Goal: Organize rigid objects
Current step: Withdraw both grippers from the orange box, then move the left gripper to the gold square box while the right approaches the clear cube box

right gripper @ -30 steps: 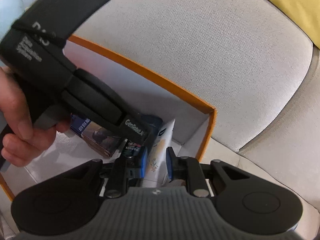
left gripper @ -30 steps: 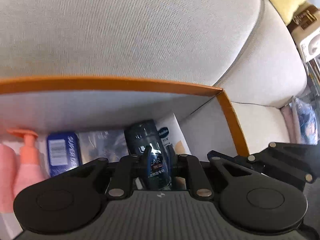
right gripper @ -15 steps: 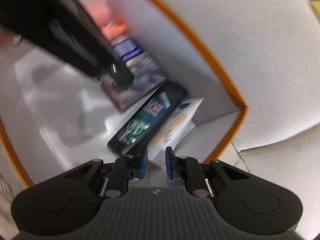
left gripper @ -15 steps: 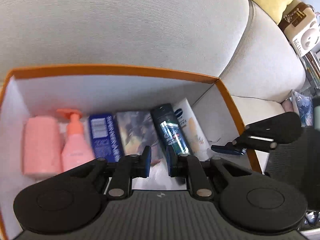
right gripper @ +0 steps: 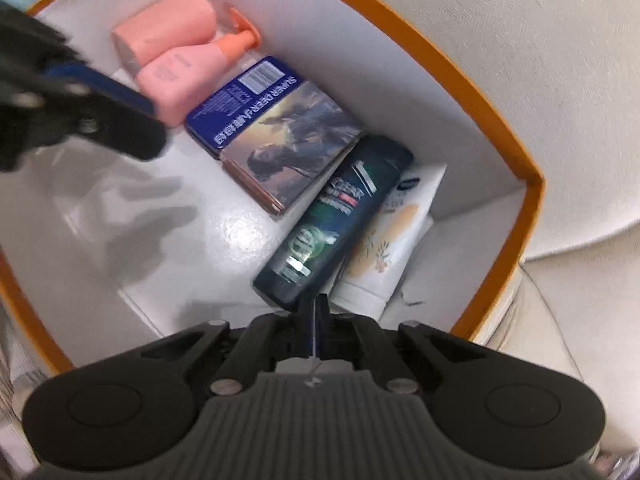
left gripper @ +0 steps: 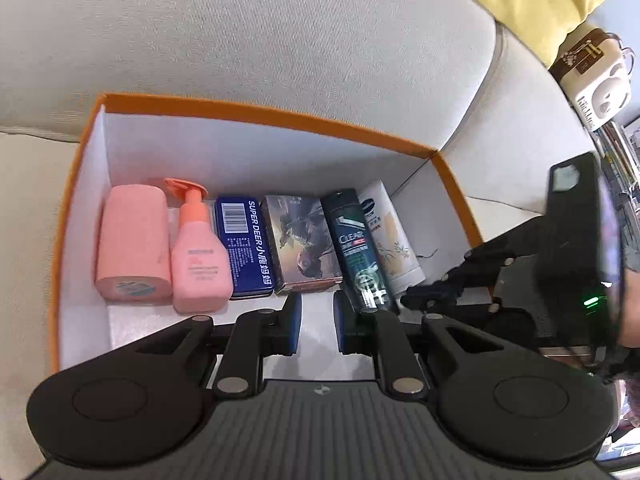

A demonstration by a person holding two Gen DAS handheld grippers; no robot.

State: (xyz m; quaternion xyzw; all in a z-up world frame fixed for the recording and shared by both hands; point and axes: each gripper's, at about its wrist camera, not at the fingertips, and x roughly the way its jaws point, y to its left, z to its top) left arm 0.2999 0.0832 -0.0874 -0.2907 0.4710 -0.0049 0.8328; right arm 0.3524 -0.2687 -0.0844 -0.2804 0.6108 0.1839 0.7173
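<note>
The box (left gripper: 454,184) has an orange rim and white walls. Inside lie a salmon-pink cylinder (left gripper: 134,244), a pink pump bottle (left gripper: 200,256), a dark blue tin (left gripper: 244,248) with white lettering, a dark teal shampoo bottle (left gripper: 358,248) and a white tube (left gripper: 390,236) with a beige leaf print.

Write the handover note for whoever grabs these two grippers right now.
Left gripper: holds nothing; a narrow gap shows between its pads, above the box floor.
Right gripper: shut and empty, tips by the base of the Clear shampoo bottle.
Orange-rimmed box sits on the sofa. Six items lie in one row along its back wall: pink roll, pink pump bottle, blue Super Deer tin, illustrated box, the shampoo, white cream tube.
Done: the row is packed.
Left: no loose item is in view; check around the box, perhaps straighten the slightly slanted shampoo.
</note>
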